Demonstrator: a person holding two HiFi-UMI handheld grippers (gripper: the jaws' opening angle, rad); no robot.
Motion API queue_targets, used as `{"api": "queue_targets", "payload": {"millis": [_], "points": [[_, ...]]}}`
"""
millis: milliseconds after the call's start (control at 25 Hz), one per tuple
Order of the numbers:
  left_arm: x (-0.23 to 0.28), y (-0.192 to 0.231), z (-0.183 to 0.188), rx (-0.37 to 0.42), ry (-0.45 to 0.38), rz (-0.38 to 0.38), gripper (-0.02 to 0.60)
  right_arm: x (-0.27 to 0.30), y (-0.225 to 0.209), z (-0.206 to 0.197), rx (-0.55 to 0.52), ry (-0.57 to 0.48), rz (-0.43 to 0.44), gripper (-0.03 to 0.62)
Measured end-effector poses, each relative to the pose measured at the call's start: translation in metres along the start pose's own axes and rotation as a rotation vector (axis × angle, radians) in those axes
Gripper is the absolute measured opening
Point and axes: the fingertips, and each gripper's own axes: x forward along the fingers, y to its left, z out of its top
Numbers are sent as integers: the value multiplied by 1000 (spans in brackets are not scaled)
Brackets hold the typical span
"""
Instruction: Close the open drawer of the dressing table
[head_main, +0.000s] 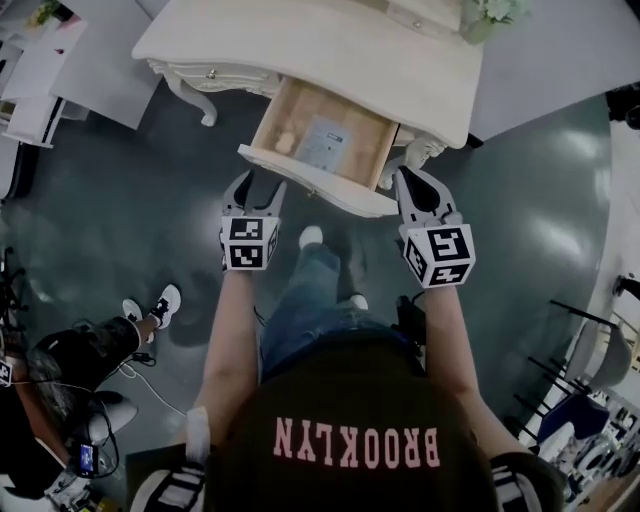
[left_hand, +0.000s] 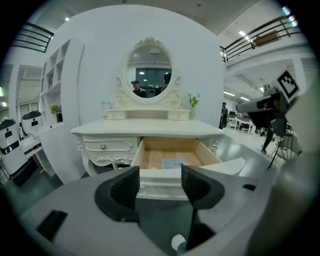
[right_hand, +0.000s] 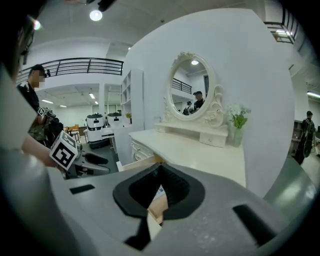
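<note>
The cream dressing table (head_main: 330, 40) stands ahead with its wooden drawer (head_main: 345, 120) pulled out; a white and blue card (head_main: 325, 140) lies inside. The drawer's white front panel (head_main: 310, 182) faces me. My left gripper (head_main: 260, 185) is open just before the panel's left part, apart from it; in the left gripper view the panel (left_hand: 160, 179) shows between the spread jaws of the left gripper (left_hand: 160, 172). My right gripper (head_main: 415, 178) is by the panel's right end, beside the drawer's side. In the right gripper view the right gripper (right_hand: 159, 169) has its tips together, with nothing held.
An oval mirror (left_hand: 148, 67) and a vase of flowers (right_hand: 237, 120) stand on the table top. A closed small drawer with a knob (left_hand: 102, 147) is left of the open one. A seated person's legs and shoes (head_main: 150, 305) are at the left on the dark floor.
</note>
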Motion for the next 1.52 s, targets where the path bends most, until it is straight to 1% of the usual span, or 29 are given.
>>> {"api": "queue_targets", "payload": {"millis": [240,360,600,1120,1520], "points": [[30,11,-25,32,83,-33,242,21,-1,-10,14,42,-21,-3],[47,18,-40,61,114,-42,244,31,-1,-15,23,58,-36,-3],[68,18,-57,115,174,-62,250,42,-3,-24,43,87,-63,-3],[84,18,-51,119,149,-82,255,50,-3,-20,26,91,-95,-3],[95,18,-43,121,150,-81,255,51,-16,-17,39,88,-133,-3]]}}
